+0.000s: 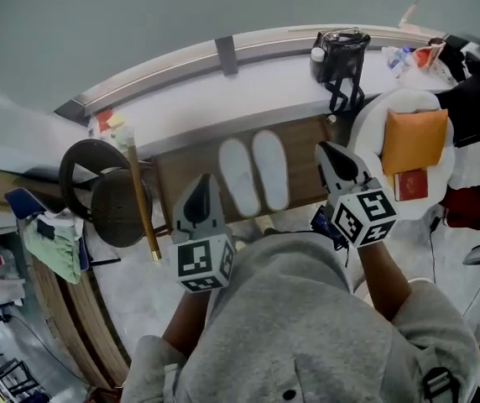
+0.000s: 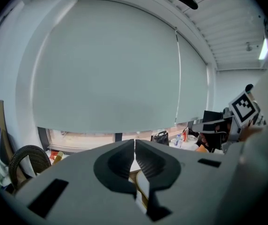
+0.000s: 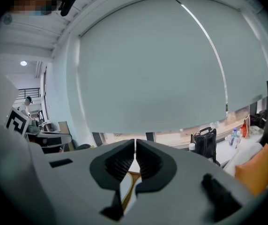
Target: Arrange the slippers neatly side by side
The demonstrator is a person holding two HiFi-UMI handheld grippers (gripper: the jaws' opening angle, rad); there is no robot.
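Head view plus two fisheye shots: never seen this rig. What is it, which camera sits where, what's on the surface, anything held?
There is no robot here. A person holds a hand-held claw in each hand. The head view comes from a camera on the person's head, looking steeply down. It shows the left claw and the right claw out in front of the body. The other two pictures come from a camera riding on each claw, looking along its jaws. In both, the jaws are shut together with nothing between them, so neither claw holds anything. Below them, two white slippers lie side by side on a brown wooden surface.
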